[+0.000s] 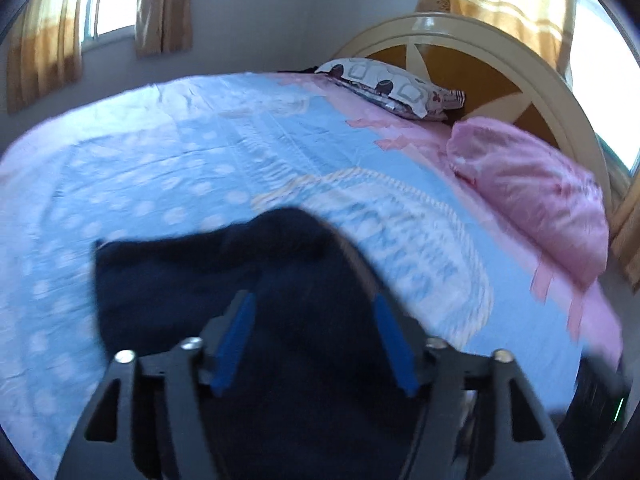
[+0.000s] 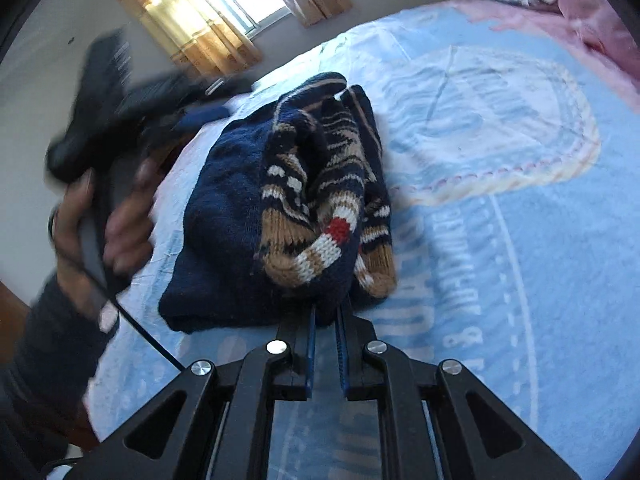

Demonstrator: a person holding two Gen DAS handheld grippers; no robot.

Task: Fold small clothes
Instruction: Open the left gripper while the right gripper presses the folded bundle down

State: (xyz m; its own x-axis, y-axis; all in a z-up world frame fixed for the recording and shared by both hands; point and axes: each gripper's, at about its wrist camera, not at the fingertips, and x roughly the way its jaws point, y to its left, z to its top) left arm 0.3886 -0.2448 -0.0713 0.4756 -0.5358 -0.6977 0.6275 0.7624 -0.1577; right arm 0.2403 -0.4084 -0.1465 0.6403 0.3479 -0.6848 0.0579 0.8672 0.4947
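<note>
A small navy knitted sweater [image 2: 232,208] with tan, white and red pattern bands lies folded in a bundle on the blue bedsheet [image 2: 500,220]. My right gripper [image 2: 326,312] is shut on the near edge of the sweater. In the left wrist view the sweater [image 1: 240,280] is a dark navy mass under and beyond my left gripper [image 1: 314,308], whose blue pads stand wide apart and hold nothing. The left gripper [image 2: 192,116] also shows blurred in the right wrist view, held in a hand at the sweater's far left.
A pink pillow [image 1: 532,196] and a patterned pillow [image 1: 392,88] lie at the head of the bed by the round headboard [image 1: 480,64]. Curtained windows [image 1: 108,4] sit on the walls. The bed's left edge [image 2: 168,184] runs close beside the sweater.
</note>
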